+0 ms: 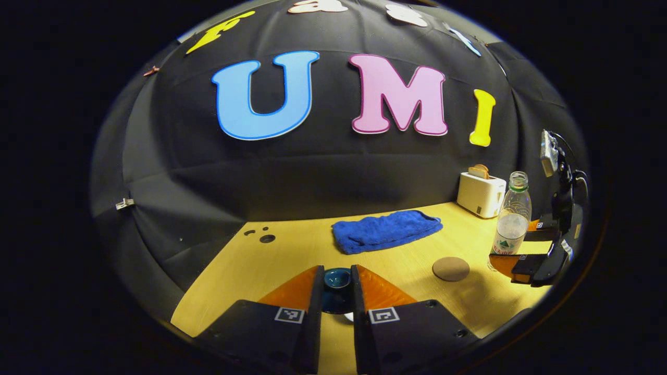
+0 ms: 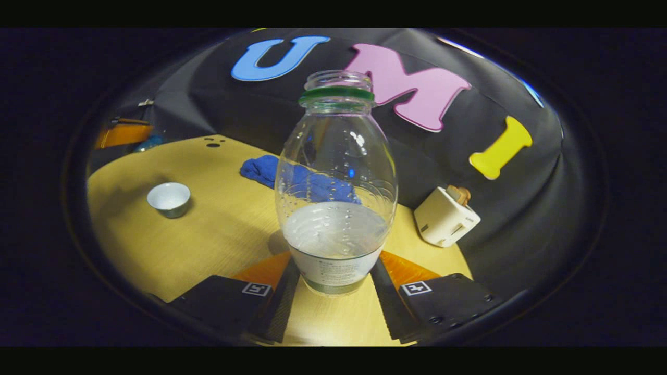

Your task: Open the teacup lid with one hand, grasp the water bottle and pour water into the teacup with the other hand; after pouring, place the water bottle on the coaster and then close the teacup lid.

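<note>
My right gripper (image 2: 336, 286) closes round the base of the water bottle (image 2: 336, 198) at frame centre, a light, thin-walled, slippery bottle best held low on its label, while my left gripper (image 1: 336, 297) pinches the small, fragile teacup lid (image 1: 337, 278).

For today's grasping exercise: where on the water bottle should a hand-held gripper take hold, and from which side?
Grip the bottle low on its labelled waist, coming in level from the side. It stands upright and uncapped, bulging wide above, so the narrower lower band fits between the fingers, where the right hand-held gripper already sits.
</note>
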